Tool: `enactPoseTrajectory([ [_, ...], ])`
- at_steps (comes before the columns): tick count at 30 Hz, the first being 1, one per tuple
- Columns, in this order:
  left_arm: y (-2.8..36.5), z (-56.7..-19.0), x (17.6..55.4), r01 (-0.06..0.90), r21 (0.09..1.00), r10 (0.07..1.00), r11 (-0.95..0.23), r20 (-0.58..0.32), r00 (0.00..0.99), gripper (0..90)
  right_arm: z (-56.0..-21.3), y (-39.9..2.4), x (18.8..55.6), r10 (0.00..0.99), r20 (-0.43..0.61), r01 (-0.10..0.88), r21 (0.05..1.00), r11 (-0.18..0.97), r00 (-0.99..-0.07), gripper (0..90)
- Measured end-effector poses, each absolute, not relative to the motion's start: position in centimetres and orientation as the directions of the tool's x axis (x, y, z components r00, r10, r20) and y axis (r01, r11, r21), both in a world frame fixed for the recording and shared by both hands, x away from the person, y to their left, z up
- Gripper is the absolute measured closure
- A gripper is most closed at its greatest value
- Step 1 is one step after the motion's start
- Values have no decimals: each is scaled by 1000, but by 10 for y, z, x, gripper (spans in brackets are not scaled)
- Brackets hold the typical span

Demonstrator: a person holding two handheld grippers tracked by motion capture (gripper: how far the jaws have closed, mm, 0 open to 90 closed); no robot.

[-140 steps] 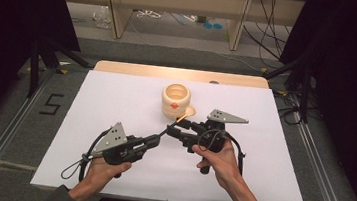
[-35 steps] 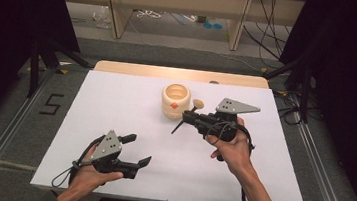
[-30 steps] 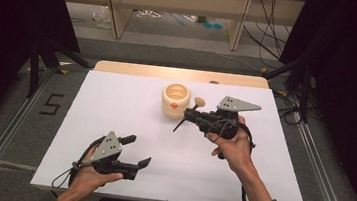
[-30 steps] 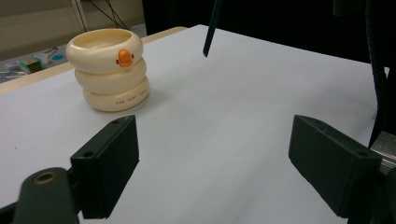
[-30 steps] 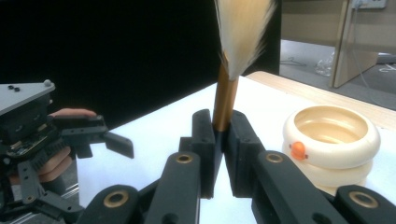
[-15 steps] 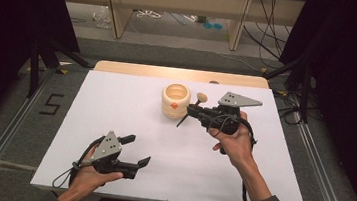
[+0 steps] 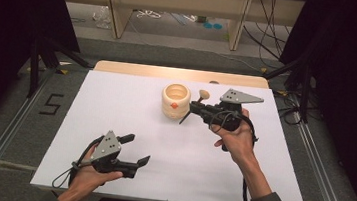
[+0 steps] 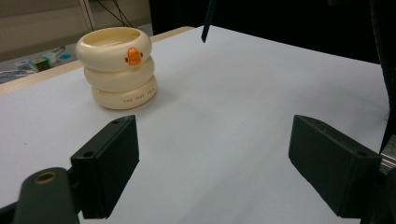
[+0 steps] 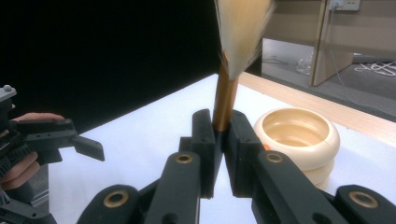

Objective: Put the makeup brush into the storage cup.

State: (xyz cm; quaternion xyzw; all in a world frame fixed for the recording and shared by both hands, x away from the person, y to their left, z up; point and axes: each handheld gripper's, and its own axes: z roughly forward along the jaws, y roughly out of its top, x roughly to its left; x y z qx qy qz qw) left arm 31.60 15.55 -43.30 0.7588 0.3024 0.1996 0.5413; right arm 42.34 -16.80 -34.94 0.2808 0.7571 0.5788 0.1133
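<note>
From the high view, my right gripper is clamped on a soft-bristled brush with a gold ferrule and a thin dark handle, holding it aslant just beside the cream, ring-stacked ceramic cup with a small orange duck bill on its side. The tuft points up and away from me and the handle tip hangs low near the cup's base, apart from the white table sheet. I judge I hold it here, beside the rim, so the brush can be tipped over and stood in the cup. My left gripper sits low at the near edge of the sheet, well apart from the cup, jaws spread with nothing between them; it is parked there to keep out of the way.

In the left gripper view, my two black jaws stand wide over bare white sheet. The cup stands upright farther off, bill facing me, and the dark handle tip dangles above the sheet beside it.

In the right gripper view, my jaws pinch the gold ferrule just below the pale bristles, which rise blurred out of the top. The cup sits close at the right, its mouth open and, as far as I see, empty. My left gripper shows at the far left.
</note>
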Motion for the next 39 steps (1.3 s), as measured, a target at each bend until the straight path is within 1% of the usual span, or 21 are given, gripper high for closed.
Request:
enactPoseTrajectory([
  [24,155,-433,316,245,941,674,-233,-25,738,161,-346,-168,434,569,151,304,934,185,-809,834],
  [27,154,-434,317,248,944,671,-218,-40,740,161,-347,-168,435,570,159,306,936,173,-806,834],
  [30,155,-433,316,245,941,671,-234,-26,741,161,-347,-170,436,573,160,312,933,178,-804,834],
  [34,155,-434,316,252,941,676,-227,-34,736,161,-347,-170,438,576,147,298,938,176,-804,834],
  [37,155,-433,316,243,941,671,-237,-22,741,161,-347,-171,438,577,157,313,933,180,-801,834],
  [39,155,-434,316,252,940,676,-229,-33,736,161,-347,-172,439,578,150,306,934,182,-802,834],
])
